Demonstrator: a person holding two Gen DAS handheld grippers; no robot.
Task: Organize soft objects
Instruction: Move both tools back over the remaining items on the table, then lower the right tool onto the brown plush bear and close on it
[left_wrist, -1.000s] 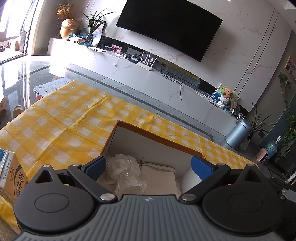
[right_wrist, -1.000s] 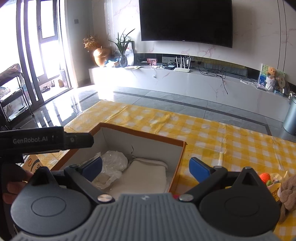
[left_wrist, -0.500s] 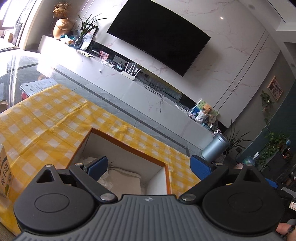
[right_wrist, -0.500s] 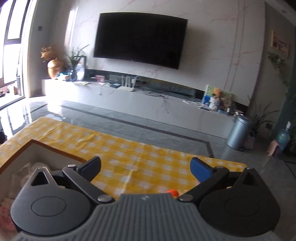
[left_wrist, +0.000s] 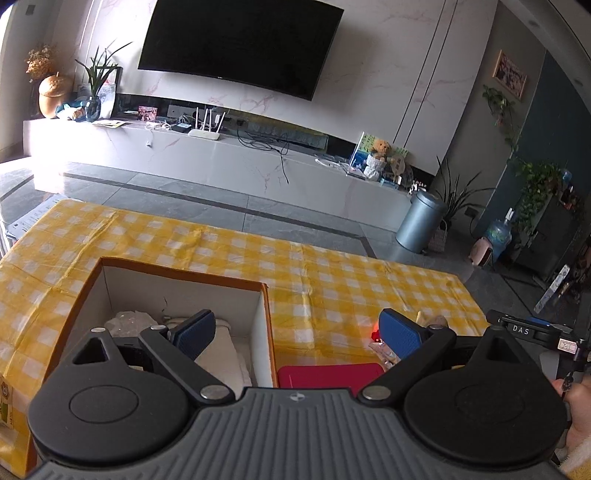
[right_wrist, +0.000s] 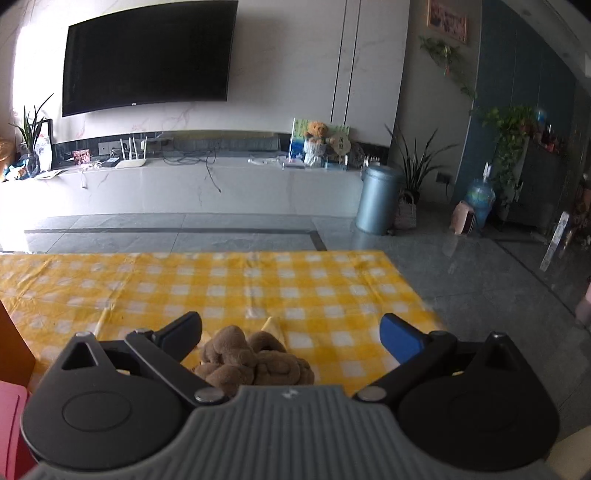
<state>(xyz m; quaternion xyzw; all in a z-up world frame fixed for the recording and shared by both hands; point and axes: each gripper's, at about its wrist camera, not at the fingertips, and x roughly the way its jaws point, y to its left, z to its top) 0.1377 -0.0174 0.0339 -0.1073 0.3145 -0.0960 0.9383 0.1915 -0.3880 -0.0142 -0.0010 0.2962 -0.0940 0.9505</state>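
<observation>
Right tool (right_wrist: 290, 334) above brown plush (right_wrist: 255, 360)

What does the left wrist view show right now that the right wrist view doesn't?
Only the left wrist view shows the inside of the open box, with a white cloth and crinkled plastic in it, and the open left gripper.
Only the right wrist view shows the brown plush toy on the table, between the fingers of the open right gripper.
Both show the yellow checked tablecloth, TV and bin.
</observation>
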